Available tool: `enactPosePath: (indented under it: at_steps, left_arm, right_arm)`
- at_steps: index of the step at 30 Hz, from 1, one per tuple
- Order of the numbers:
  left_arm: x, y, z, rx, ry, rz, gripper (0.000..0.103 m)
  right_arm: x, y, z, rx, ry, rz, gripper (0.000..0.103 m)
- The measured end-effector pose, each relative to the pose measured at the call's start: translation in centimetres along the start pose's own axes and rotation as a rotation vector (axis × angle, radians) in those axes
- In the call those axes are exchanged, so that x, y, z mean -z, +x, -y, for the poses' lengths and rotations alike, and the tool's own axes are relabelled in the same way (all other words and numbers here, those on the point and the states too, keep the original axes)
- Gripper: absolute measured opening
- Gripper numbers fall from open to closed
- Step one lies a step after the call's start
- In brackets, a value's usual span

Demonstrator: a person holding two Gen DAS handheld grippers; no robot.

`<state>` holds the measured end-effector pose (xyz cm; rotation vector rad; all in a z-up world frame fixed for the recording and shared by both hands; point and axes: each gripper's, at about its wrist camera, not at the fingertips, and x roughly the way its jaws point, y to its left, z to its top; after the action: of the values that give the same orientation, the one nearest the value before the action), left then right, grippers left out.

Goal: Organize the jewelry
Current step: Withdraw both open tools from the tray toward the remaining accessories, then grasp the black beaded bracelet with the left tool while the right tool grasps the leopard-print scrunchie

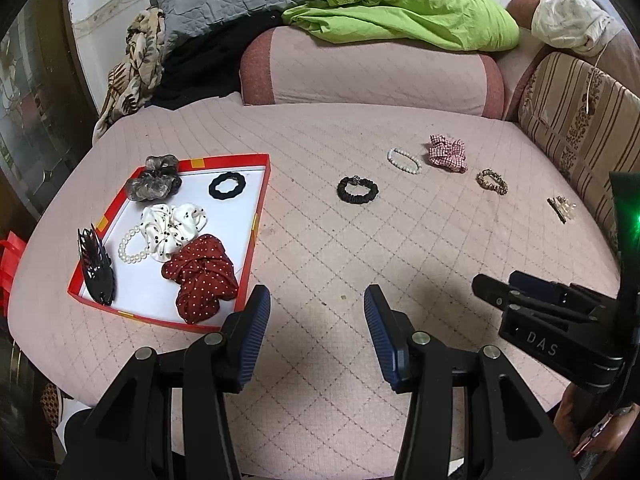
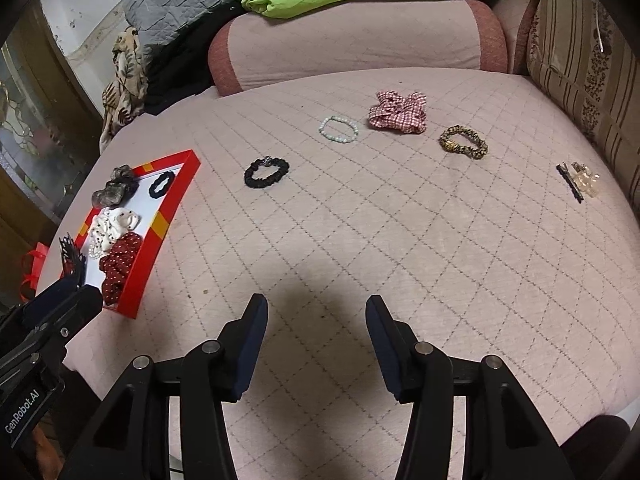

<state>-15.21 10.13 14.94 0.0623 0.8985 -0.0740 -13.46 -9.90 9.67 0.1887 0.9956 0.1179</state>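
Left wrist view: left claw wide, empty, above the quilted bed.
Tray: red tray just ahead-left of the left claw, holding scrunchies, a pearl bracelet and a black claw clip.
Right claw: right claw wide, empty.
Loose pieces: black scrunchie, bead bracelet, checked scrunchie, leopard scrunchie well ahead of the right claw; hair clip ahead-right.

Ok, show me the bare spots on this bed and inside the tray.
Widest free patch: quilt between red tray, black scrunchie and both open grippers. Inside the tray, bare floor between black hair tie and red dotted scrunchie. Crowded: tray's left side, and around pearl bracelet, gingham scrunchie.
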Motion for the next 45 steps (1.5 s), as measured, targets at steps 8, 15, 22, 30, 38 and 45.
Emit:
enactPosePath:
  at_steps: [8,15,22,30,38,45]
  left_arm:
    - [-0.4,1.4,0.3,-0.013,0.012,-0.027,0.048]
    - [-1.9,2.8,0.1,-0.043,0.024,-0.037,0.048]
    - [-4.1,5.2,-0.2,-0.009,0.007,-0.081,0.048]
    - [-7.5,9.5,0.0,0.030,-0.014,-0.110,0.048]
    - [-10.1,15.6,-0.1,0.076,-0.055,-0.151,0.048]
    - [-11.8,20.0,0.1,0.128,-0.075,-0.173,0.048]
  right_arm:
    - [-0.4,0.2,2.1,0.046,0.028,0.022,0.057]
    - [-0.9,0.4,4.3,0.097,0.047,0.050,0.057]
    - [-1.8,1.2,7.8,0.109,0.107,0.044,0.057]
    - [-4.1,2.4,12.7,0.180,0.134,0.032,0.057]
    - [-8.6,4.7,17.2,0.213,0.163,0.061,0.057]
    - [-12.0,8.1,18.1,0.197,0.148,0.056,0.057]
